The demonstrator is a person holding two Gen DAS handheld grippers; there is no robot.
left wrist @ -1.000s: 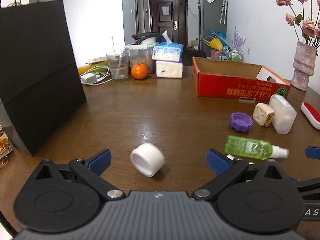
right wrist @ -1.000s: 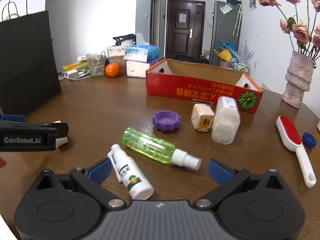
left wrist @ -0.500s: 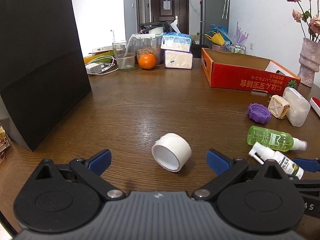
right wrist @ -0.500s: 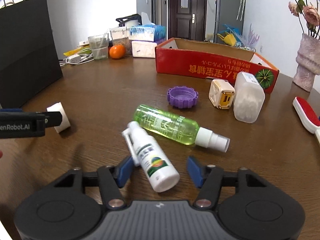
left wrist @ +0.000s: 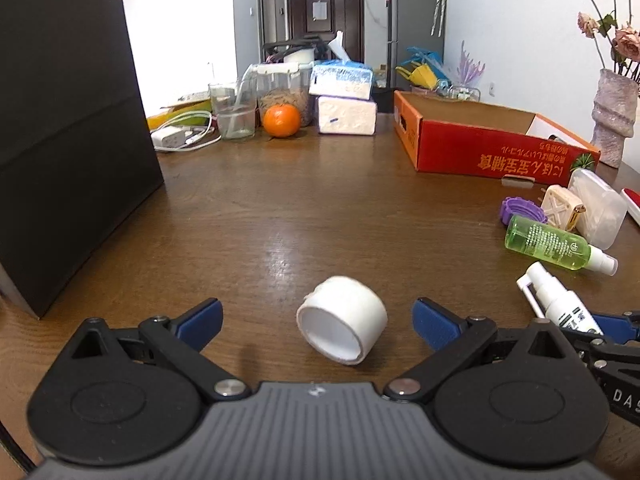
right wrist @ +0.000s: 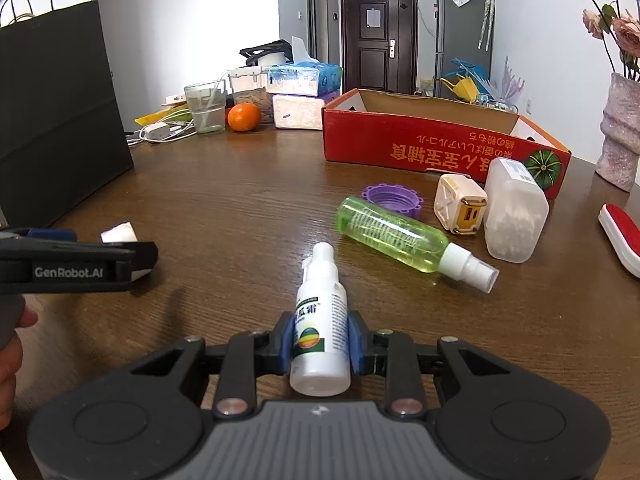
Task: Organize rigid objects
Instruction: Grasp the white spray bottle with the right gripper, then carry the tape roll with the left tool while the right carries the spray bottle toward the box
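While clamped, white spray bottle (right wrist: 320,332) nozzle-forward.

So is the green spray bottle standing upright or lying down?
Lying down: the green spray bottle rests on its side on the table, nozzle pointing right.

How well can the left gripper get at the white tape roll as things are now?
Probably yes. The left gripper is open, and the white tape roll lies on its side on the table between the two fingers, with nothing in between. The right gripper is busy, shut on the white spray bottle.
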